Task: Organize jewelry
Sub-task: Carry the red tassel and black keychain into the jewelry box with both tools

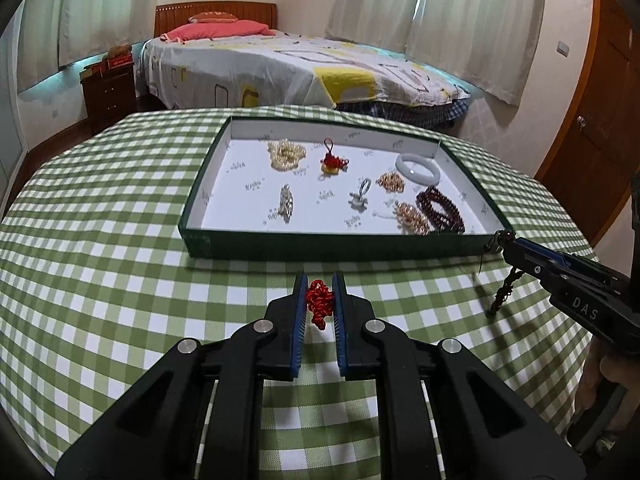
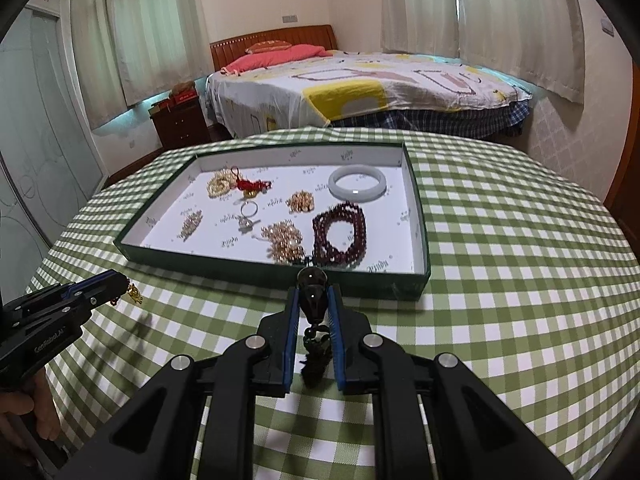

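A green tray [image 1: 336, 246] with a white floor sits on the checked table and holds several pieces of jewelry: a white bangle [image 1: 418, 168], dark red beads [image 1: 440, 210], a pearl bunch [image 1: 286, 154], a red knot charm [image 1: 332, 160]. My left gripper [image 1: 319, 292] is shut on a red knotted charm [image 1: 319, 304], just in front of the tray; in the right wrist view [image 2: 120, 284] a gold piece [image 2: 135, 294] hangs from it. My right gripper [image 2: 313, 300] is shut on a dark bead pendant [image 2: 313, 296] near the tray's front edge [image 2: 360, 284]; it also shows in the left wrist view [image 1: 506, 246].
The table carries a green and white checked cloth [image 1: 120, 280]. A bed [image 1: 300, 68] stands behind the table, a dark nightstand [image 1: 108, 92] to its left, a wooden door [image 1: 592, 128] at the right.
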Available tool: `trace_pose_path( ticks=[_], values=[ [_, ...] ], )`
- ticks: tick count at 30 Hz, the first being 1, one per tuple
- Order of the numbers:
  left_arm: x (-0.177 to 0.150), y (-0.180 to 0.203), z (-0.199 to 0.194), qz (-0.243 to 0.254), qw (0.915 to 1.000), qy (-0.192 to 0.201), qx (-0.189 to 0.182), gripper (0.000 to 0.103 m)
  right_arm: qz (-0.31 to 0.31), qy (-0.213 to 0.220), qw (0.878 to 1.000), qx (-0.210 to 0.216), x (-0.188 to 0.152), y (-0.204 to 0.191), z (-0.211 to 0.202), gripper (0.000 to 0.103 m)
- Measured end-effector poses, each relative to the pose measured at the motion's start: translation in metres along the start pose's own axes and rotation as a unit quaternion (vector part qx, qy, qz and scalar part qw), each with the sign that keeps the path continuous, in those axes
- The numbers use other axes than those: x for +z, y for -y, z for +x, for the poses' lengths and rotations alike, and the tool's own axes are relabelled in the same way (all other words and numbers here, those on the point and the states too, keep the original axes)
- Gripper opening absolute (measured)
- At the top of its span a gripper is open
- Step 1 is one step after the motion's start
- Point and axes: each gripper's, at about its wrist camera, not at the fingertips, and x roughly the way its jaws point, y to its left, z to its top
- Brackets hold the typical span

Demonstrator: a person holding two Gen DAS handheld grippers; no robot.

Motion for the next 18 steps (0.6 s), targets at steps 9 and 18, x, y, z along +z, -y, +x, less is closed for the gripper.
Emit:
trace_pose_path(
  ticks=[9,18],
  values=[
    [0.012,0.002,-0.011,-0.001,0.9998,0.021,-0.001,0.013,-0.001,0.023,1.0,0.0,0.011,-0.003,-0.013,0.015],
    [0.023,0.002,-0.018,-0.002,0.9993,0.036,-0.002,0.013,-0.004,0.032,0.999,-0.004,0.019,-0.006,-0.017,0.015]
  ],
)
